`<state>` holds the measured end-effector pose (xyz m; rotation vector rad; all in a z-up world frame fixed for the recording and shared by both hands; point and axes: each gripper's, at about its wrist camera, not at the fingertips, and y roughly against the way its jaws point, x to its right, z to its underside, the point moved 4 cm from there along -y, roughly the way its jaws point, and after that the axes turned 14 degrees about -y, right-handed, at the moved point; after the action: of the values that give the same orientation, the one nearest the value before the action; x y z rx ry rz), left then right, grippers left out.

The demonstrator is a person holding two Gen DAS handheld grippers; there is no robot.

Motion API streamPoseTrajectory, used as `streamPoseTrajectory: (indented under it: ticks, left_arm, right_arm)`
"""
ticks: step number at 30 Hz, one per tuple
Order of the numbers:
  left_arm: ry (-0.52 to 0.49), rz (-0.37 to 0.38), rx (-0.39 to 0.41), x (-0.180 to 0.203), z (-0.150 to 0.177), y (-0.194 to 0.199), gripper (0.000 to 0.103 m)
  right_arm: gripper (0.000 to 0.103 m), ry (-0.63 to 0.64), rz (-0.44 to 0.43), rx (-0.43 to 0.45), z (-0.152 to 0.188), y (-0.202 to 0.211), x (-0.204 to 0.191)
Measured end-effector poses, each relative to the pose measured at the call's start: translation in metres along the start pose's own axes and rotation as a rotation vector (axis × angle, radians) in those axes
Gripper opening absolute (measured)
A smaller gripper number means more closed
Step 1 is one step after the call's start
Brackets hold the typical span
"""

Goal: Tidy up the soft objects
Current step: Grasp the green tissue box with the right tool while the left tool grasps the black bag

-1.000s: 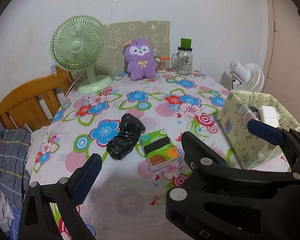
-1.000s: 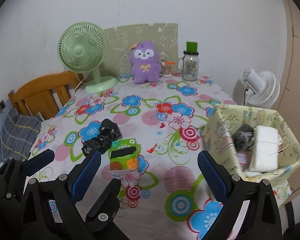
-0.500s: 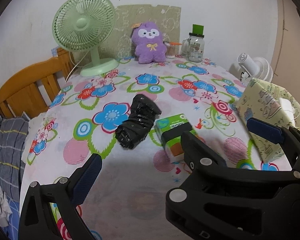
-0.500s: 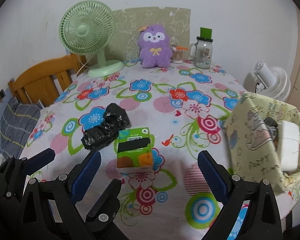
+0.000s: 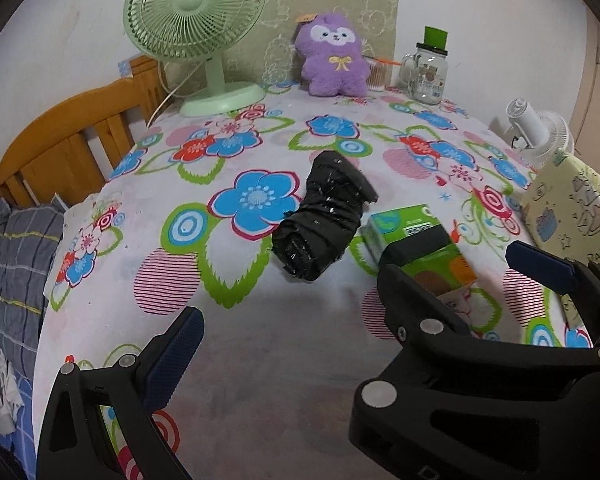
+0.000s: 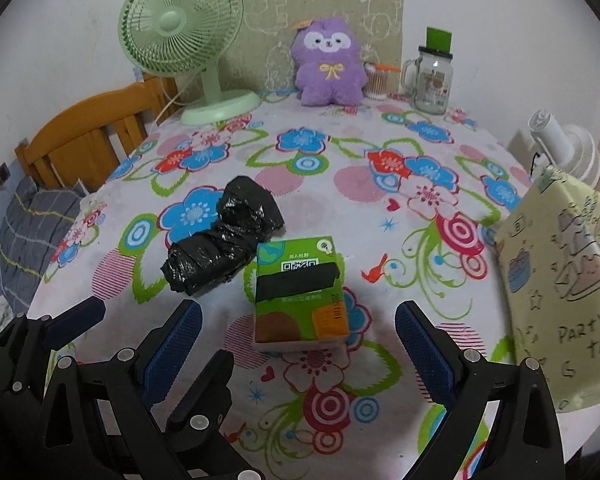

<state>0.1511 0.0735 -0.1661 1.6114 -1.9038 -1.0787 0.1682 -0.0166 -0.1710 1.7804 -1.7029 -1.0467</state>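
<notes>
A crumpled black plastic bag (image 5: 320,216) (image 6: 224,248) lies mid-table beside a green tissue pack (image 5: 416,236) (image 6: 300,280). My left gripper (image 5: 300,320) is open and empty, short of the bag. Its right finger is hidden behind the right gripper. My right gripper (image 6: 298,312) is open too, and the near end of the tissue pack sits between its blue pads (image 6: 424,348) without touching them. A purple plush toy (image 5: 334,60) (image 6: 328,64) sits upright at the back wall. A pale yellow patterned fabric bin (image 5: 572,208) (image 6: 560,288) stands at the right edge.
A floral cloth (image 6: 380,184) covers the table. At the back stand a green desk fan (image 5: 196,12), a glass jar (image 5: 428,76) and a cotton-swab tub (image 6: 376,84). A white fan (image 5: 540,136) is behind the bin. A wooden chair (image 5: 60,148) with a grey checked cushion is on the left.
Both grippers have moved forward and lower over the table, so the bag and tissue pack look larger and nearer. The bin has slid to the right edge. Both stay open.
</notes>
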Motion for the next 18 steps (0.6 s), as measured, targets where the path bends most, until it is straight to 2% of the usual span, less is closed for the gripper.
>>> streamPoseTrajectory:
  ticks: [11,18]
  left_arm:
    - [0.015,0.003,-0.038,-0.005,0.0,-0.018,0.101]
    - [0.008,-0.014,-0.067,-0.003,-0.001,-0.026,0.101]
  right_arm:
    - [0.098,-0.007,0.024,-0.04,-0.002,-0.024,-0.001]
    - [0.082,0.01,0.013,-0.086,-0.002,-0.037,-0.002]
